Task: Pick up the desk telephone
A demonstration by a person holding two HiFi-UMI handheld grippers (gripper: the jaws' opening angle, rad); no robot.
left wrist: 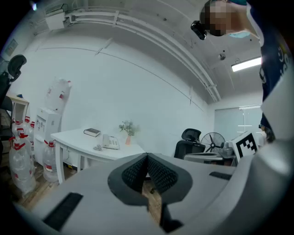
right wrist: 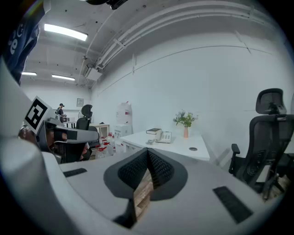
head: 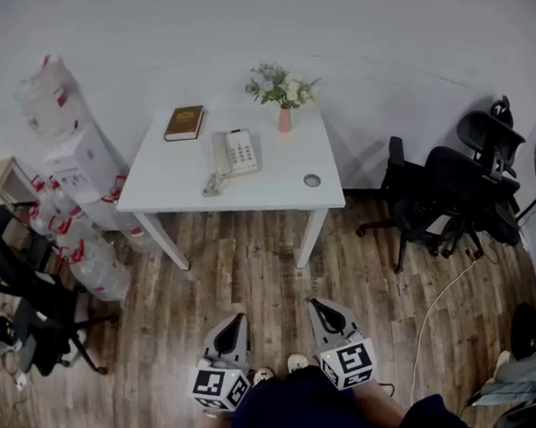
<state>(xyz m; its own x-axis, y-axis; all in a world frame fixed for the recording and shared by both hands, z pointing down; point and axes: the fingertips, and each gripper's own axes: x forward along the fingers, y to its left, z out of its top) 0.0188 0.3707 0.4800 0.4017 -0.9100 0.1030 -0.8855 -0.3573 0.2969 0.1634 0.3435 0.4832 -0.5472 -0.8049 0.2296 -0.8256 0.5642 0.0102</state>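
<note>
The wooden floor (head: pixel 254 274) in front of the bench (head: pixel 275 188) lies open from its near edge back to the left tool (head: pixel 232 324) and right tool (head: pixel 320 308). On the bench, bare top runs along the front and right of the desk telephone (head: pixel 234 153). A book (head: pixel 184 123) sits at the bench's back left corner, a flower vase (head: pixel 283 117) at its back edge and a small round disc (head: pixel 312 180) near its front right. Water bottles (head: pixel 92 264) and a dispenser (head: pixel 79 163) crowd the bench's left end. Office chairs (head: pixel 451 194) stand well off its right end.
</note>
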